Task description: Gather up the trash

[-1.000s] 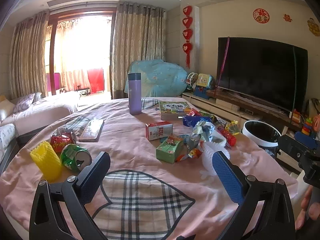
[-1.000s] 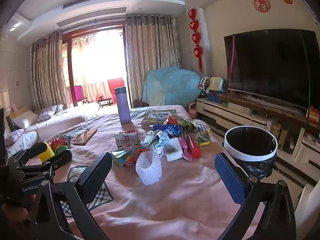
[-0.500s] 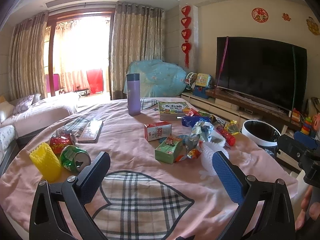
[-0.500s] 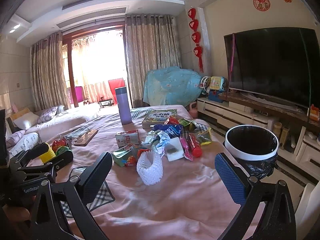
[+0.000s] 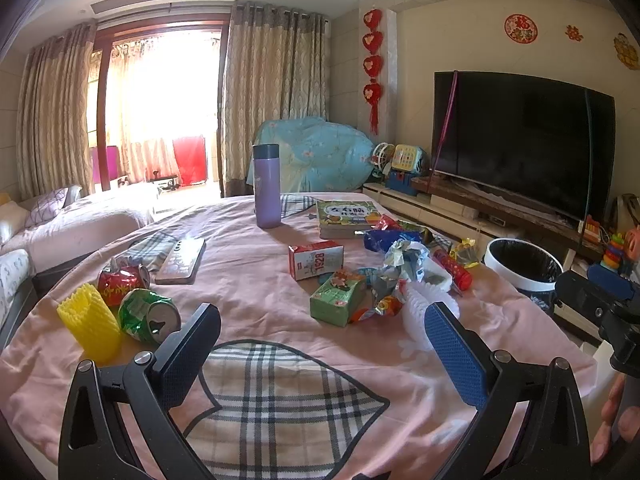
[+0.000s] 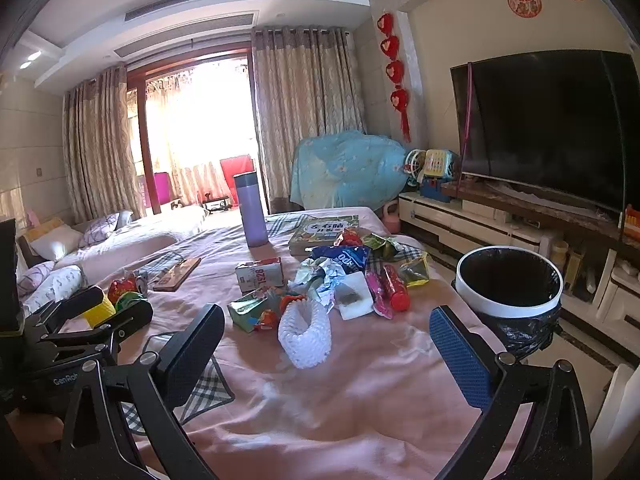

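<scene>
Left gripper (image 5: pixel 320 348) gapes empty over the pink cloth (image 5: pixel 256 280); cans (image 5: pixel 148 316) at ten o'clock. Right gripper (image 6: pixel 326 346) is spread too, white foam net (image 6: pixel 306 334) at twelve, bin (image 6: pixel 510 282) at two.

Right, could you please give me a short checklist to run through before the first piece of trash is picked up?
1. Left hand-held gripper open, nothing held: ok.
2. Right hand-held gripper open, nothing held: ok.
3. White foam net ahead of the right hand-held gripper, unobstructed: ok.
4. Bin lined and open at the table's right edge: ok.
5. Bin has room left: cannot tell.
6. Purple flask upright, apart from the trash: ok.
</scene>
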`<state>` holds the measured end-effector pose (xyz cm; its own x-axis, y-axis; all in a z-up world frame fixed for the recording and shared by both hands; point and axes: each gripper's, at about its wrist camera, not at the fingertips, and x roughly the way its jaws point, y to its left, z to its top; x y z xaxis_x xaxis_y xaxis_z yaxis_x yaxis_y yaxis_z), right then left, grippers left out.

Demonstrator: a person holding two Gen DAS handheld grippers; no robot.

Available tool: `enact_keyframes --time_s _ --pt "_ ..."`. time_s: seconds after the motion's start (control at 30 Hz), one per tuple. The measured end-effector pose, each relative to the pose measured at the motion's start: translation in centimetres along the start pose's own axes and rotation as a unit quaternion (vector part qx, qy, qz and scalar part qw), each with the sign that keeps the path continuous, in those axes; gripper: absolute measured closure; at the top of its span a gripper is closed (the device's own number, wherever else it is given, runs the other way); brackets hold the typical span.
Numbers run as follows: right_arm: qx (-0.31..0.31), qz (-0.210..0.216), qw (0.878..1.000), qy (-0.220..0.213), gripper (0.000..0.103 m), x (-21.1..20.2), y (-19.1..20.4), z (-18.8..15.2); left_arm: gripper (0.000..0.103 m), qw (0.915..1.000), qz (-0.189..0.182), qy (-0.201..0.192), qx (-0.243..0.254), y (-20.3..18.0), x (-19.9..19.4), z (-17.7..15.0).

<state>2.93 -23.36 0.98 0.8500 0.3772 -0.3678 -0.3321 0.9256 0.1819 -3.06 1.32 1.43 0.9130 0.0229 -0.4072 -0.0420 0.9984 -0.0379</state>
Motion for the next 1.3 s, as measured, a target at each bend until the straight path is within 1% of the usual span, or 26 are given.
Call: enact_keyframes --time_s 0.73,0.77,0.9,1.07,1.13,1.17,1.2,1.23,1.3 --pt "0.006 0.005 1.0 0.006 0.0 0.2 -0.2 -0.3 0.001 0.9999 -0.003 0.012 0.002 0.0 1.4 -0.3" --pt "0.007 0.007 1.0 0.008 0.0 0.2 -0.3 -0.3 0.001 0.9999 -0.002 0.013 0.002 -0.4 1.0 -0.5" --pt "0.017 0.019 0.999 0.021 0.0 0.9 -0.6 -0.6 0.001 0.9997 -0.007 0.022 0.003 -0.1 1.7 -0.6" --pt "0.029 0.042 0.997 0.054 0.001 2.9 -0.9 -0.8 0.001 0.999 -0.014 0.041 0.014 0.0 3.4 -0.6" --pt "0.03 0.049 0.996 0.069 0.003 3.9 -1.0 -1.0 0.001 0.9984 -0.019 0.05 0.019 -0.1 4.6 -0.1" --pt "0.03 0.052 0.995 0.079 0.006 4.6 -0.9 -1.1 0.003 0.998 -0.025 0.054 0.021 -0.1 5.2 -0.1" --pt "0.031 0.057 0.994 0.089 0.01 5.2 -1.0 -1.2 0.004 0.9977 -0.03 0.057 0.023 -0.2 5.7 -0.1" --pt "0.034 0.063 0.992 0.101 0.012 6.1 -1.1 -1.4 0.006 0.9973 -0.034 0.06 0.027 -0.2 6.3 0.0" --pt "0.039 0.073 0.988 0.127 0.023 7.6 -1.2 -1.8 0.011 0.9963 -0.04 0.067 0.035 -0.2 7.6 0.3"
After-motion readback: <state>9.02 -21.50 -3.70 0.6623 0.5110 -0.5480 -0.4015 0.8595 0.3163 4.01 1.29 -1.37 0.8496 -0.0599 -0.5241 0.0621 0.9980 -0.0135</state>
